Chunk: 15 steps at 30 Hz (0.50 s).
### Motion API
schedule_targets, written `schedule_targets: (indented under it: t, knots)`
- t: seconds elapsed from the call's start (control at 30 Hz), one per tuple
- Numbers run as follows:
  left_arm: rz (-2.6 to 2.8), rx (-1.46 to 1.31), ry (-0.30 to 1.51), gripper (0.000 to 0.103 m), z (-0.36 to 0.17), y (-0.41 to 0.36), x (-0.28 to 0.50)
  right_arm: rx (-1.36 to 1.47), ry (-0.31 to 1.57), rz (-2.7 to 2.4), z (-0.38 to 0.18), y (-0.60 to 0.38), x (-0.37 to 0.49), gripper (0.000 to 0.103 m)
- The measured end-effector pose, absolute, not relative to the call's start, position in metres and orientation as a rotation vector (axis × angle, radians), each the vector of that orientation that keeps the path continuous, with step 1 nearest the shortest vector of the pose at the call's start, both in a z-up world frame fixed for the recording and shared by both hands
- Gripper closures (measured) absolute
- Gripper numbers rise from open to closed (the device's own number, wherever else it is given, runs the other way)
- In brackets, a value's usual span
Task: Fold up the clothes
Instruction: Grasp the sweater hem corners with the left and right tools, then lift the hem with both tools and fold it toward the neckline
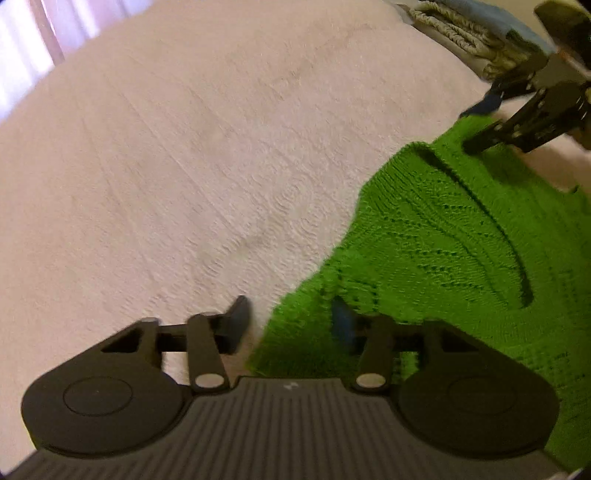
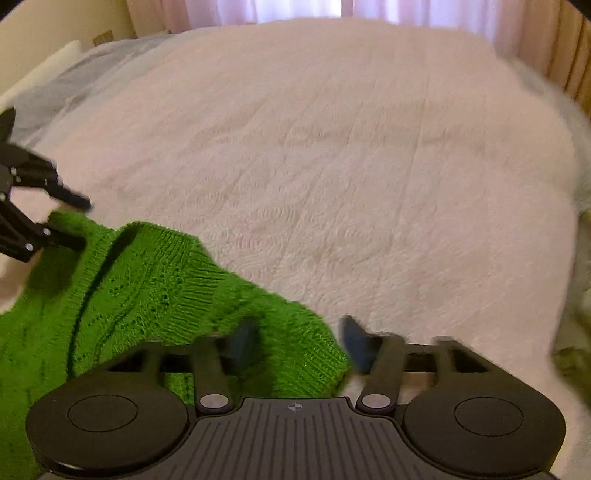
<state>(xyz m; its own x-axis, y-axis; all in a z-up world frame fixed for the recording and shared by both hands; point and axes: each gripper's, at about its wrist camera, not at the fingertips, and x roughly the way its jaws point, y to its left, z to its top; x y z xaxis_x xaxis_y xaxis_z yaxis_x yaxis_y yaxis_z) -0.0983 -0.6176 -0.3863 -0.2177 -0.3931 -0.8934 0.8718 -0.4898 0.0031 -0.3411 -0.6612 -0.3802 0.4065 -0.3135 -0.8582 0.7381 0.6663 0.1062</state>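
Observation:
A bright green knitted sweater (image 1: 443,236) lies on a pale pink quilted bedspread (image 1: 184,147). In the left wrist view my left gripper (image 1: 291,325) is open and straddles the sweater's near edge: one finger is over the bedspread, the other over the knit. My right gripper (image 1: 476,125) shows at the upper right, with the sweater's far corner between its spread fingers. In the right wrist view the right gripper (image 2: 299,343) stands open around a ribbed corner of the sweater (image 2: 147,280). The left gripper (image 2: 79,221) is at the left edge, its fingers apart around the other corner.
A stack of folded clothes (image 1: 454,33), beige knit and blue, sits at the bed's edge beyond the sweater. The bedspread (image 2: 351,166) stretches wide ahead to light curtains (image 2: 295,7). A grey sheet and a pillow (image 2: 66,77) lie at the far left.

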Motion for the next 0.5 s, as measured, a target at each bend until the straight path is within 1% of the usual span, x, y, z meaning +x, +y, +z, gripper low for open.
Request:
schedule_targets:
  t: [0.03,0.07,0.1,0.13,0.3,0.37,0.47,0.5]
  knots:
    - [-1.84,1.122,0.678,0.074,-0.388,-0.617,-0.099,0.518,0.93,-0.695,-0.38,-0.66,-0.342,0.075]
    - [-1.844,1.115,0.67,0.079,-0.386,-0.614,-0.098,0.509,0.923,-0.688,-0.376,-0.657,-0.344,0.093]
    - [-1.849,1.106,0.662,0.092,-0.385,-0.61,-0.098,0.498,0.913,-0.681,-0.372,-0.654,-0.347,0.093]
    - [-1.853,1.086,0.657,0.093,-0.381,-0.605,-0.097,0.487,0.904,-0.674,-0.367,-0.65,-0.35,0.094]
    - [-1.869,0.919,0.614,0.095,-0.341,-0.557,-0.092,0.389,0.782,-0.676,-0.311,-0.598,-0.382,0.095]
    - [-1.876,0.847,0.597,0.095,-0.317,-0.521,-0.093,0.324,0.74,-0.668,-0.284,-0.56,-0.397,0.095]
    - [-1.877,0.798,0.562,0.095,-0.288,-0.451,-0.104,0.24,0.728,-0.665,-0.257,-0.489,-0.422,0.095]
    - [-1.87,0.784,0.577,0.095,-0.285,-0.424,-0.11,0.214,0.737,-0.662,-0.251,-0.466,-0.429,0.095]
